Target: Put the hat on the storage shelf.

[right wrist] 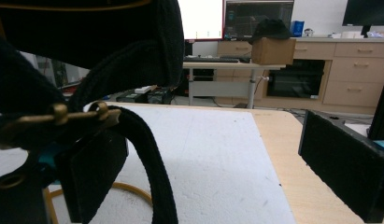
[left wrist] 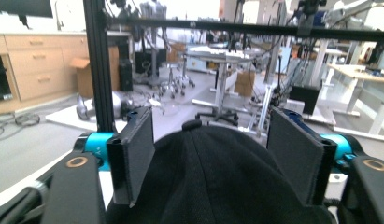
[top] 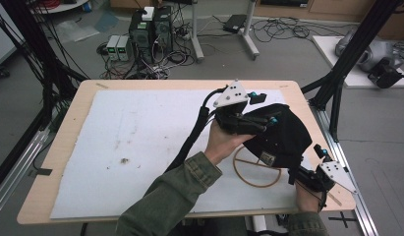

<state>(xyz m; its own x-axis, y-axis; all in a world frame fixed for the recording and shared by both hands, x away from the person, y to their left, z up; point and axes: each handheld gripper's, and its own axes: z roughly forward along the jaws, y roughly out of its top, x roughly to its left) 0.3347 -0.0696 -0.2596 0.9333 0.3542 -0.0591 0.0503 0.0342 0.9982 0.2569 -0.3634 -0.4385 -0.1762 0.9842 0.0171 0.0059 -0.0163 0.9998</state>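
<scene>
a cap point(top: 283, 130) sits at the right of the frame on a sheet point(top: 140, 147) that covers the table point(top: 76, 105), over a ring point(top: 256, 172), with the left gripper point(top: 258, 110) at its upper left and the right gripper point(top: 317, 164) at its lower right.

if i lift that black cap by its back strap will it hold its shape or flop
Probably flop a bit. The black cap looks like soft knit fabric, so its crown would likely sag. Its back strap already droops in a loose loop below the brass buckle, suggesting little stiffness. It seems light and grippy rather than slippery, and it rests partly on the wooden ring.
</scene>
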